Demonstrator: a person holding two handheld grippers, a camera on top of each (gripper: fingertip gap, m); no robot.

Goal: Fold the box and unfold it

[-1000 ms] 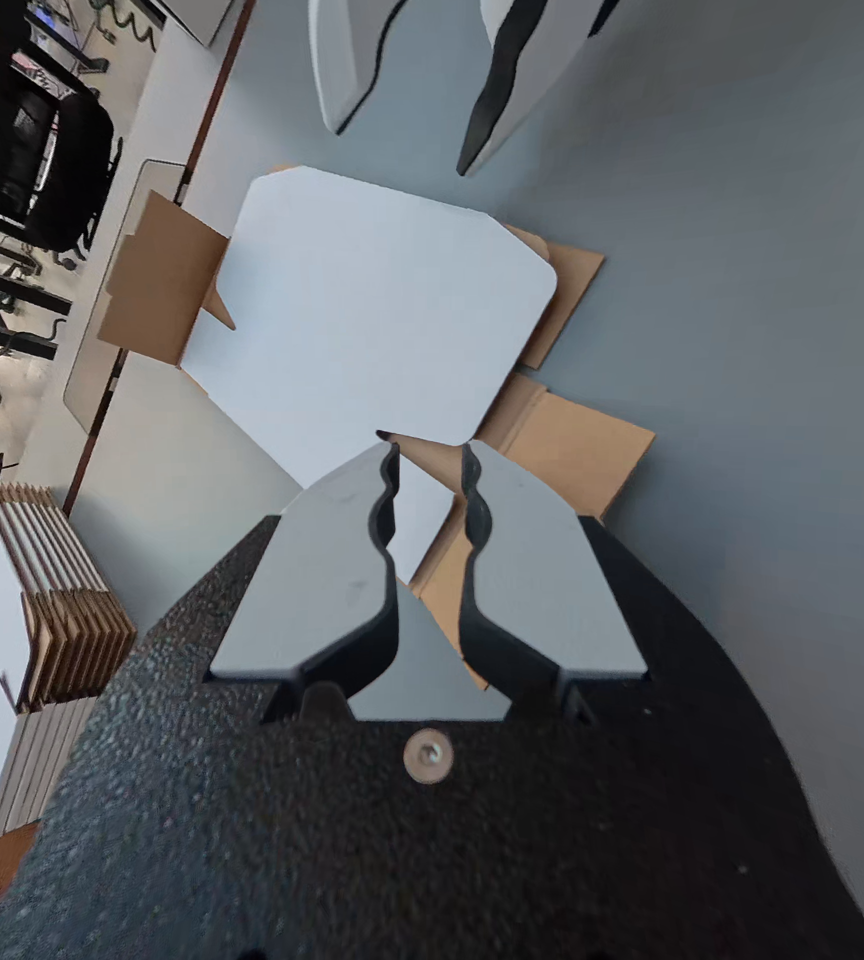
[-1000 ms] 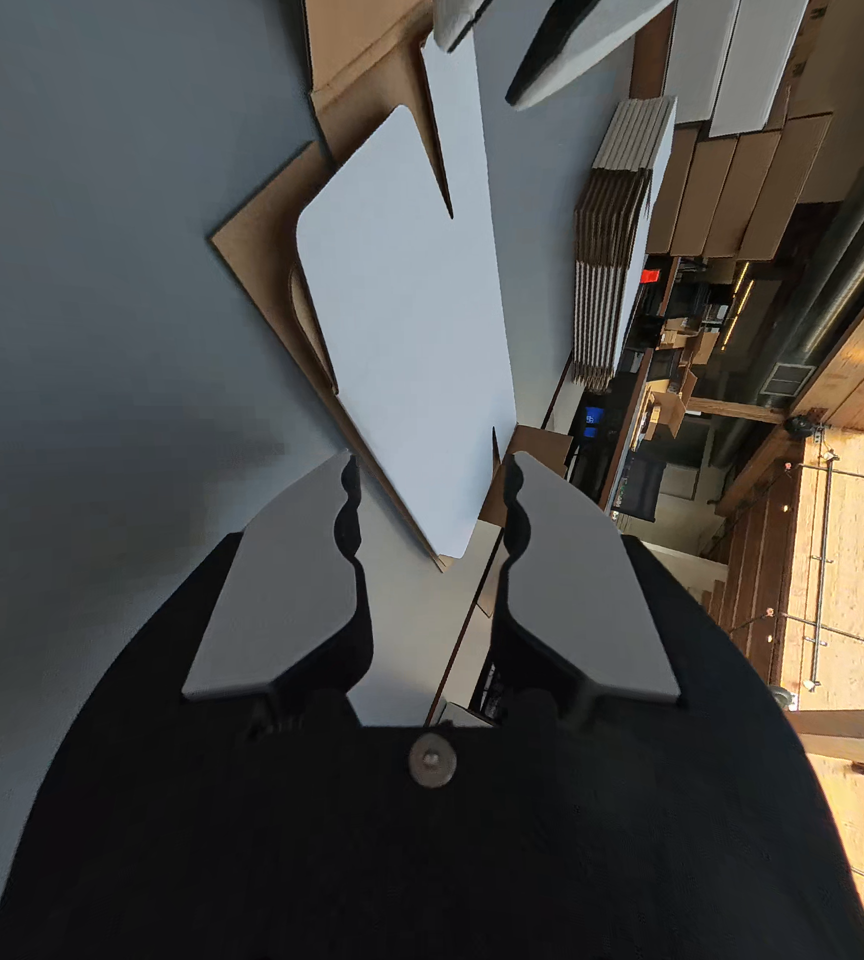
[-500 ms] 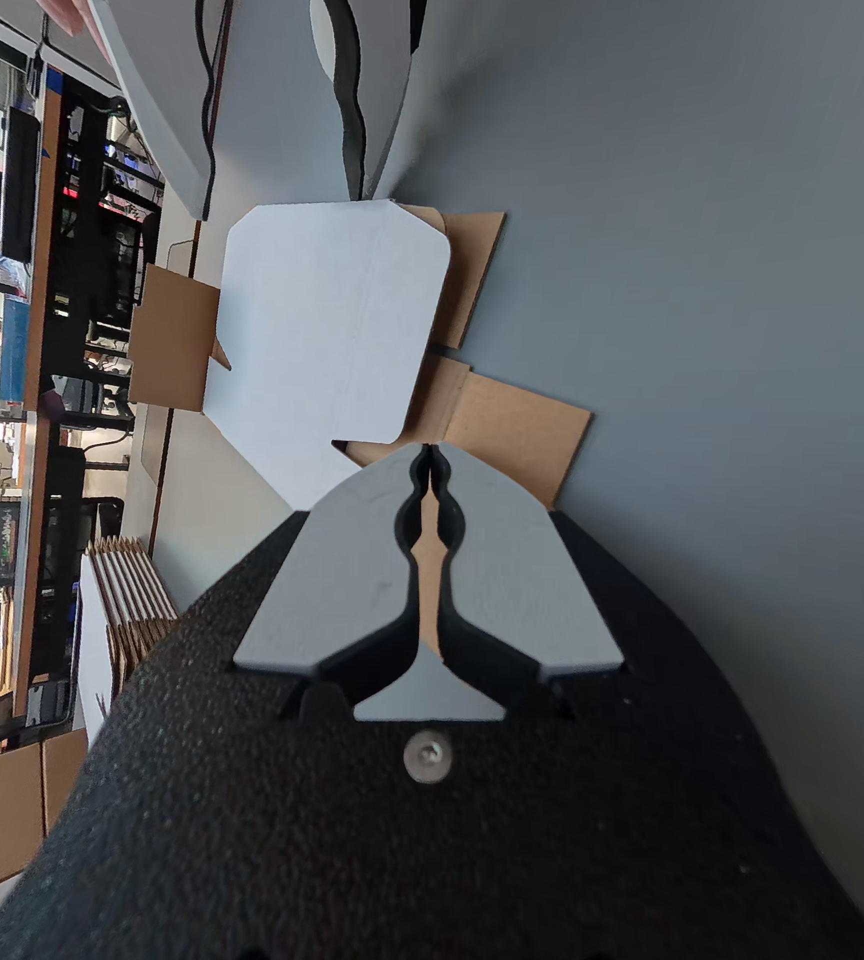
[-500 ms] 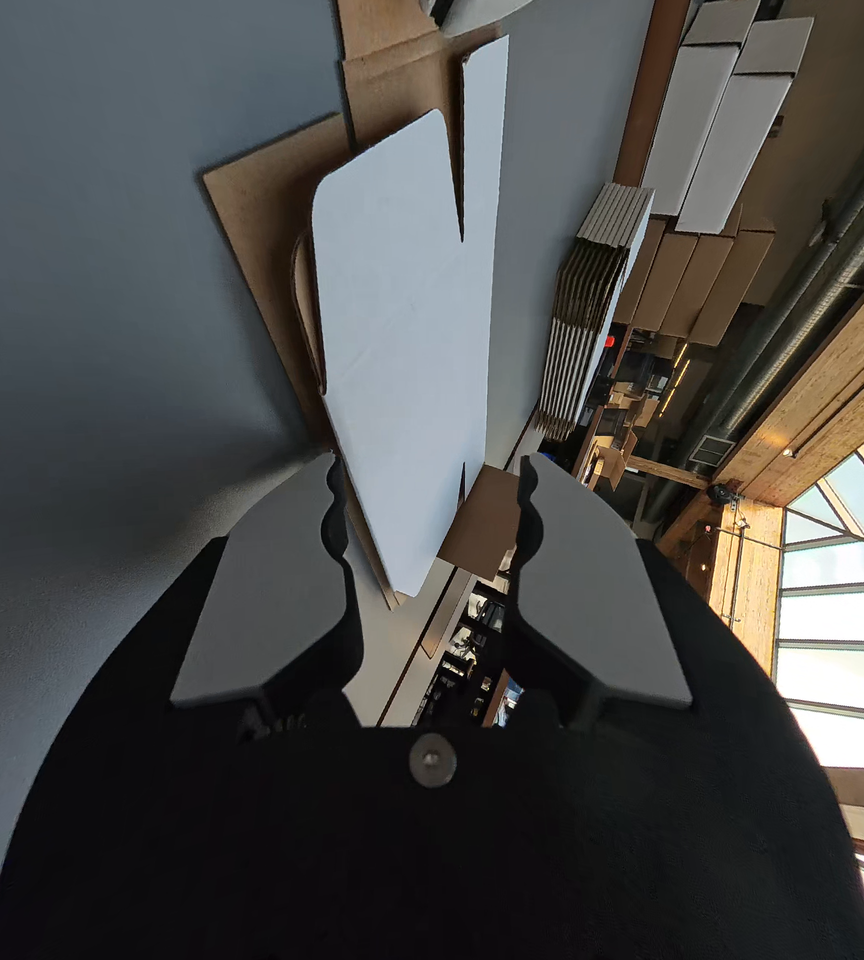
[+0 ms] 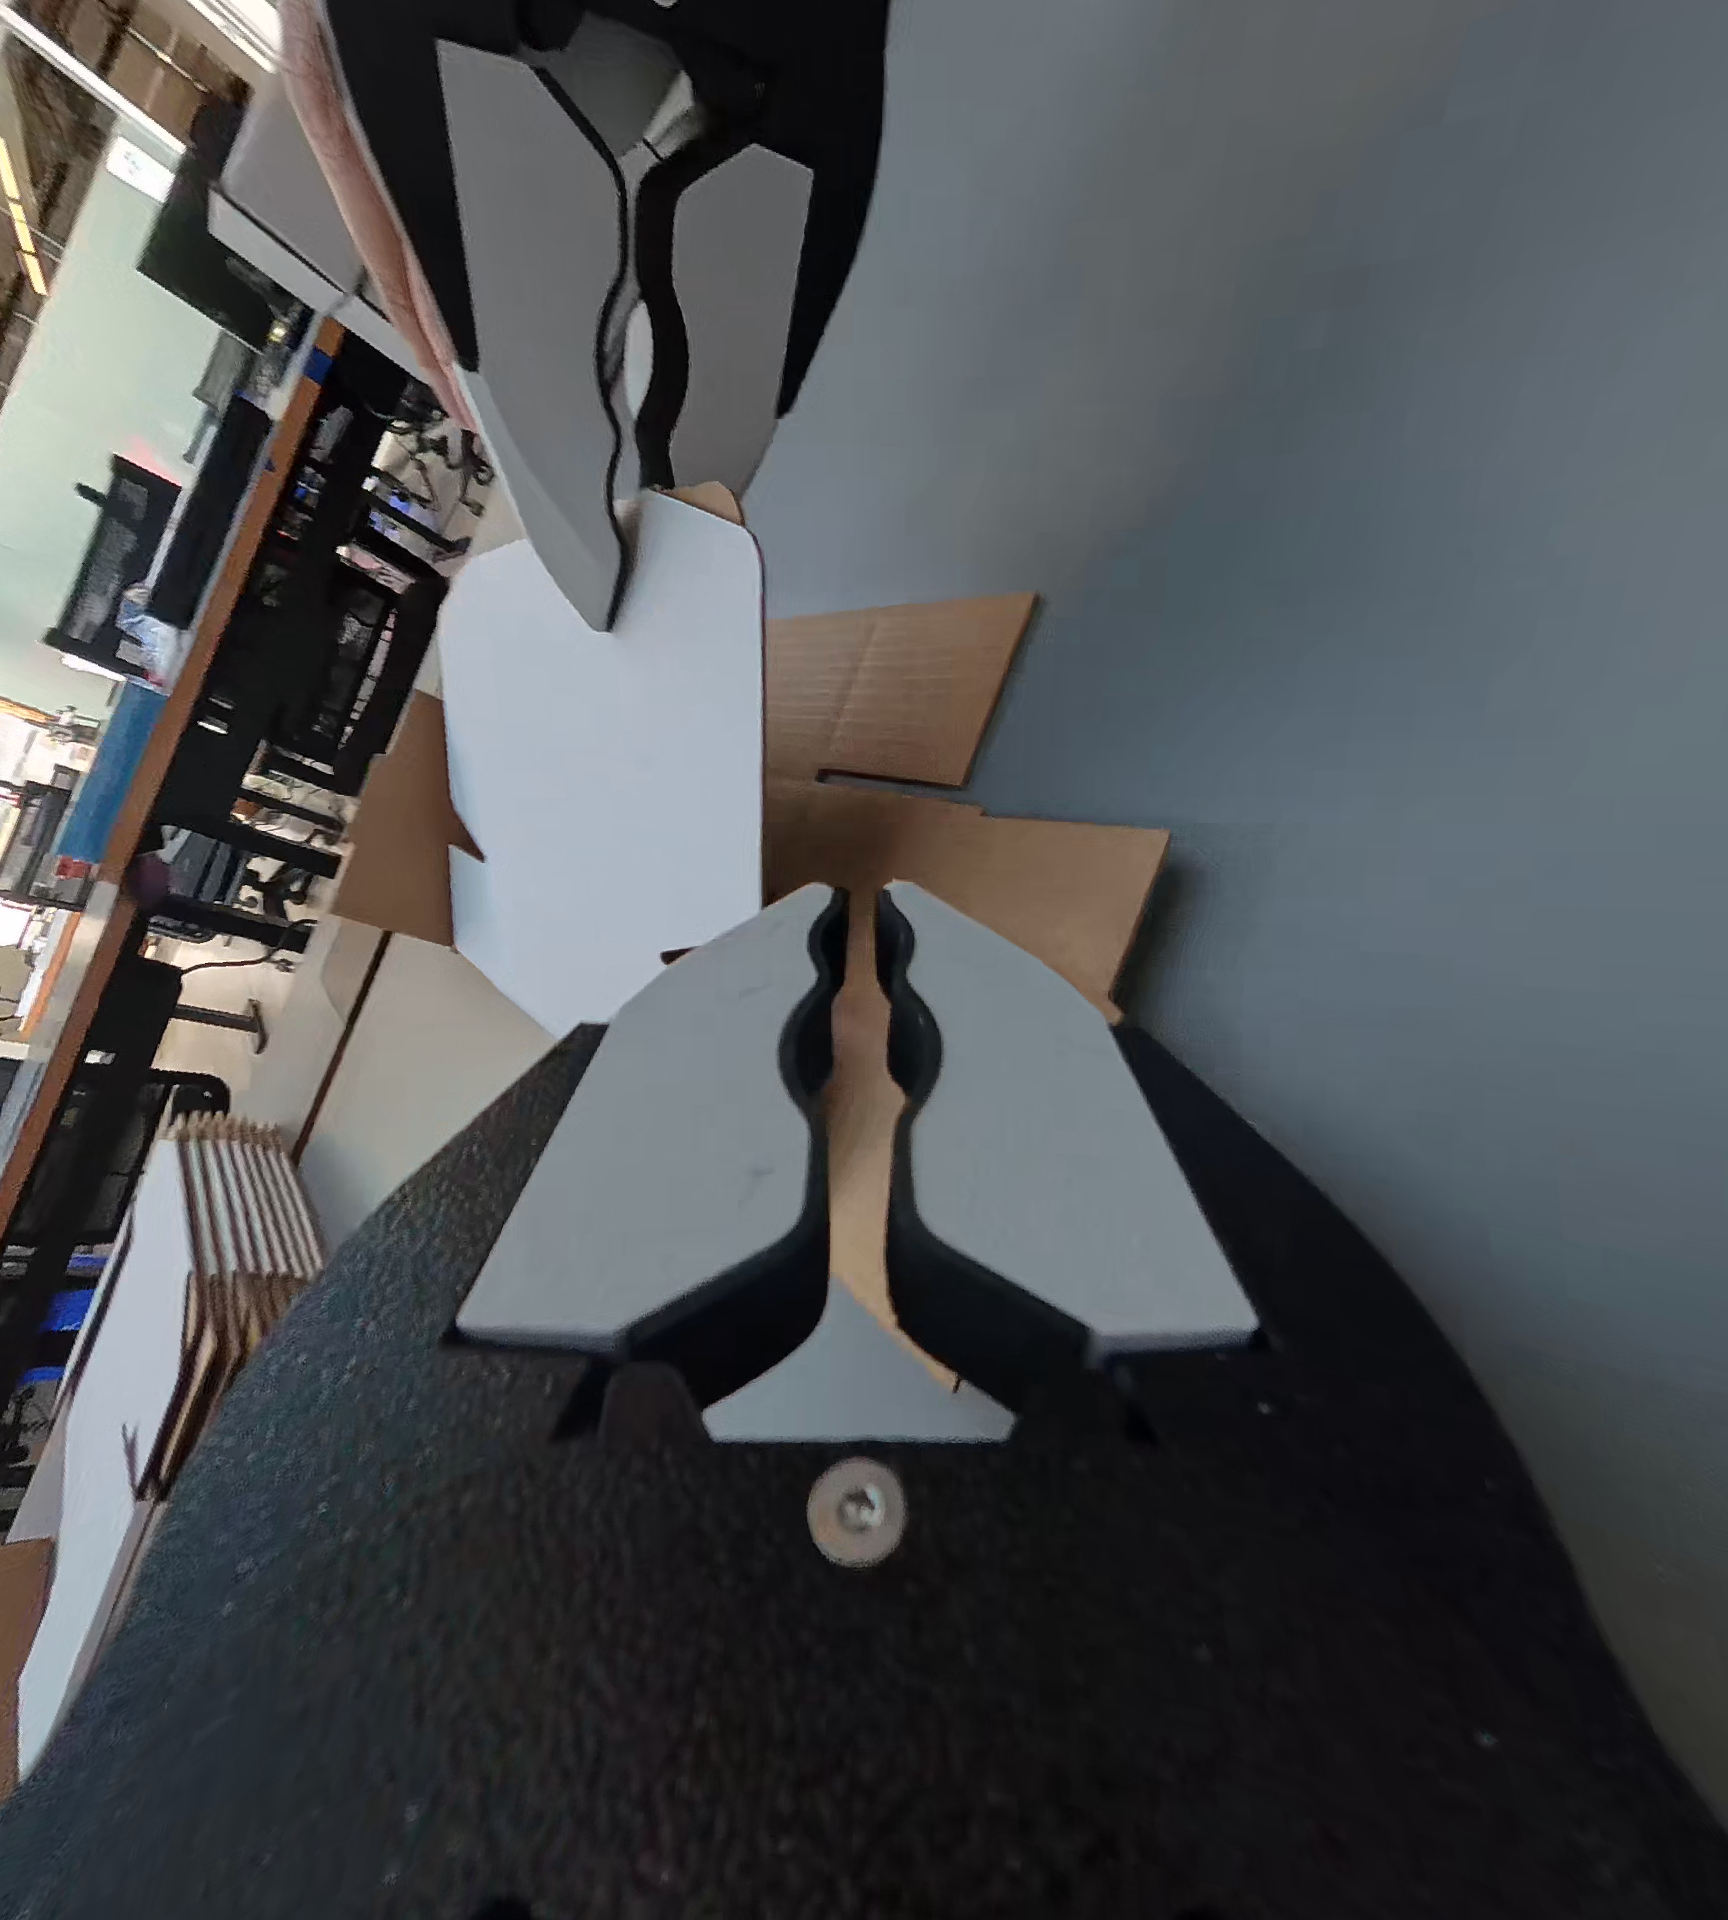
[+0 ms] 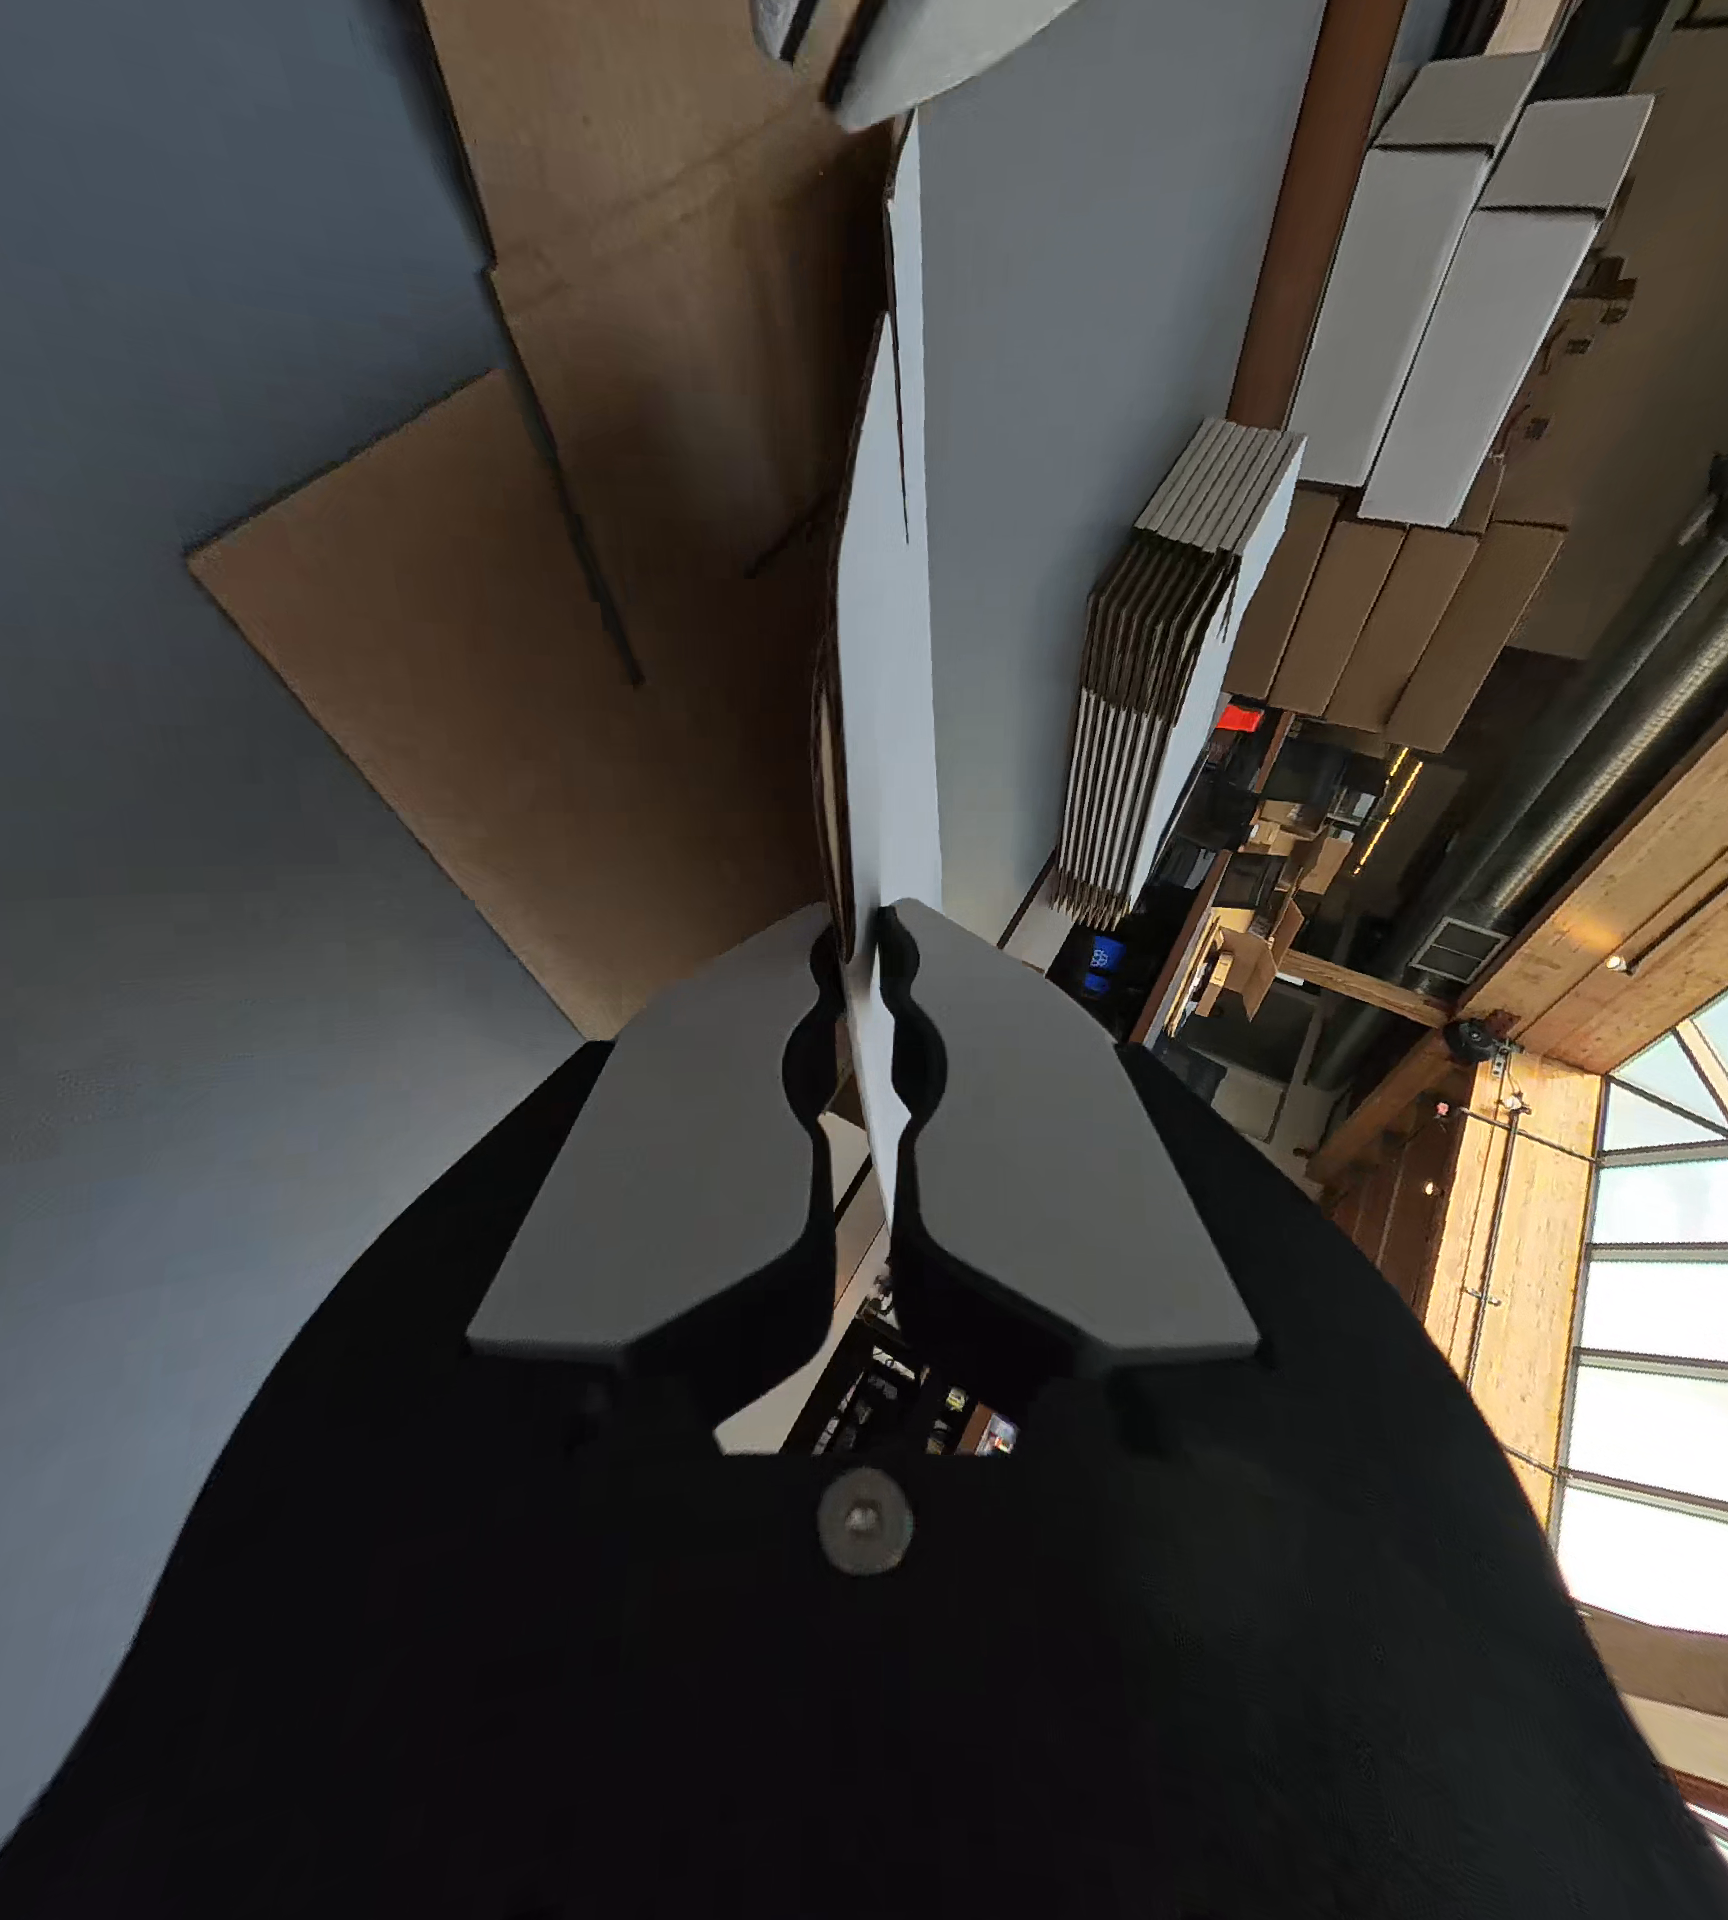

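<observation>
both tools pinch the raised panel of the box, one at each end

your right tool (image 6: 865, 940) is nearly closed, its fingers clamping the rounded end of the white panel (image 6: 886, 727), which you see edge-on, standing up from the surface (image 6: 112, 1039). your left tool (image 5: 860, 904) is narrowed to a slit on the near brown end of the same box (image 5: 953, 831); i judge it gripped, though the contact is partly hidden. holding both ends likely keeps the stiff flap square as it turns on its crease. the box lies mostly flat on the matte grey surface: corrugated card, brown inside, smooth white outside, with rounded corners. a stack of flat boxes (image 6: 1161, 686) stands behind.
</observation>
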